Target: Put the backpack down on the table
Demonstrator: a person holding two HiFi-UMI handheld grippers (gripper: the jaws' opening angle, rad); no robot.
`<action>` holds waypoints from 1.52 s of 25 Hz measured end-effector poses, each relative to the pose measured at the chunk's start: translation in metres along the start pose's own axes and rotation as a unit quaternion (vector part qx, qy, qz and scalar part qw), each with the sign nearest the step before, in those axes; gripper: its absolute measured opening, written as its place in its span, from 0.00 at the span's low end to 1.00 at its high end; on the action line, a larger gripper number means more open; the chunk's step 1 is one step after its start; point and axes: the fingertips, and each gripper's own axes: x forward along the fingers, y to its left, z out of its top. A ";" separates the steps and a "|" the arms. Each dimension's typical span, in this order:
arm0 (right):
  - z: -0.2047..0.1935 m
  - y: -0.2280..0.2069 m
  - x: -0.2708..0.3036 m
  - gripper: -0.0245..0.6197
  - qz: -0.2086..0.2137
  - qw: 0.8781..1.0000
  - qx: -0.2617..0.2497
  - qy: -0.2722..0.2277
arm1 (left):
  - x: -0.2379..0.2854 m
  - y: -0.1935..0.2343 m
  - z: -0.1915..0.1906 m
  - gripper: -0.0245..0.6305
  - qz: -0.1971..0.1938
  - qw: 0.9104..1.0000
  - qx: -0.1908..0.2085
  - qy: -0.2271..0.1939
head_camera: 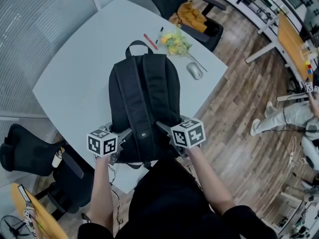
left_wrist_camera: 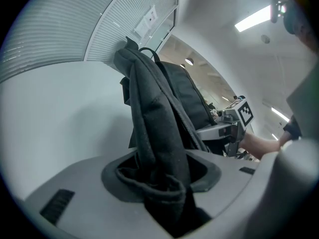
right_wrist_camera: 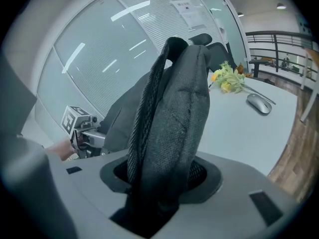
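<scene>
Two grippers hold one black backpack (head_camera: pixel 144 98), one on each side of its near end. The left gripper (left_wrist_camera: pixel 164 198) is shut tight on a bunched-up black strap (left_wrist_camera: pixel 154 133). The right gripper (right_wrist_camera: pixel 154 198) is shut tight on a thick mesh strap (right_wrist_camera: pixel 174 108). Neither one is empty.

The backpack is over the white table (head_camera: pixel 70 78), with its strap side facing up. Its long way runs straight away from the person. The top handle (head_camera: pixel 139 47) is at the far end, and the bottom is close to the person, right at the table's near edge. Both grippers sit at that near end and point along the bag and slanted down. Neither hand is closer to it than the other.

I cannot tell if the whole bag rests on the table yet. The far part looks like it lies there, but the near end seems to be held up by the straps. So the move that counts is down and a little forward, to get the bottom fully onto the table top. The yellow flowers (head_camera: pixel 175 44) and the computer mouse (head_camera: pixel 195 70) lie off to the right, apart from the bag.
</scene>
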 end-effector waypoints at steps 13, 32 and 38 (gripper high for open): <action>0.009 -0.029 0.019 0.43 0.001 1.000 0.022 0.009 | 0.025 0.033 0.006 0.39 -0.002 0.999 -0.031 0.014; 0.007 -0.061 0.039 0.60 -0.017 0.997 0.065 0.025 | 0.048 0.070 -0.007 0.54 0.019 0.997 -0.077 0.021; 0.004 -0.061 0.042 0.62 -0.015 0.997 0.065 0.034 | 0.052 0.077 -0.015 0.61 0.014 0.994 -0.107 0.033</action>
